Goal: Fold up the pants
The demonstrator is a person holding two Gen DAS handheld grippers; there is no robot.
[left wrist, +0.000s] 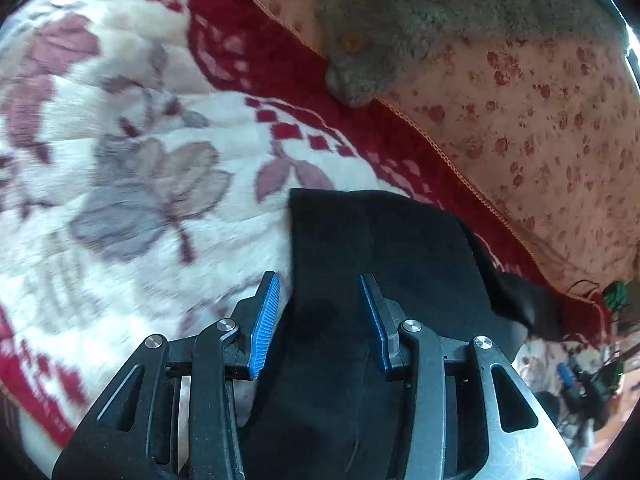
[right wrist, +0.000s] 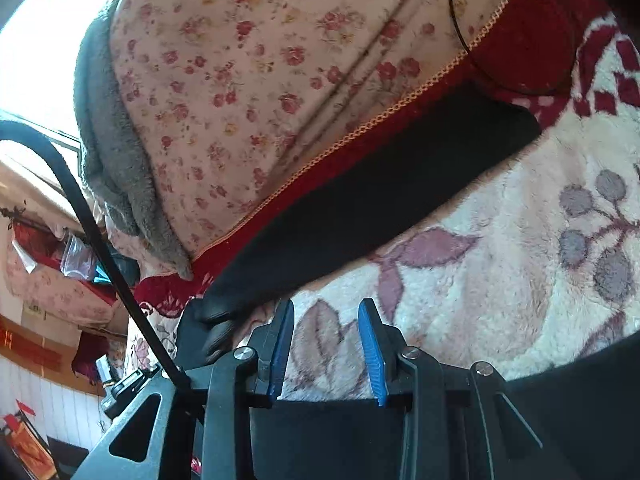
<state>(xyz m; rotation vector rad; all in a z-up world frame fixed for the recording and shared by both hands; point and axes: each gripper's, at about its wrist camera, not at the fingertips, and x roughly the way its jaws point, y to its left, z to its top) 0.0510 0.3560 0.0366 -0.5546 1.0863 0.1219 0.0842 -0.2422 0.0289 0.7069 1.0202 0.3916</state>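
The black pants (left wrist: 380, 248) lie on a white and red flowered blanket (left wrist: 132, 152), along its red border, just beside a pink flowered sheet (left wrist: 540, 128). The left claw (left wrist: 320, 312) hangs over the near end of the pants, its blue fingers apart and empty. The right claw (right wrist: 326, 344) is also spread, over bare blanket just beside the pants (right wrist: 380, 192). A grey fleece (right wrist: 116, 168) lies on the sheet.

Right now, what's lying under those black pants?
The black pants lie on a fluffy white blanket with leaf patterns and a red border. Whatever part of the blanket, or anything else, sits directly beneath the dark cloth is covered and can't be seen.
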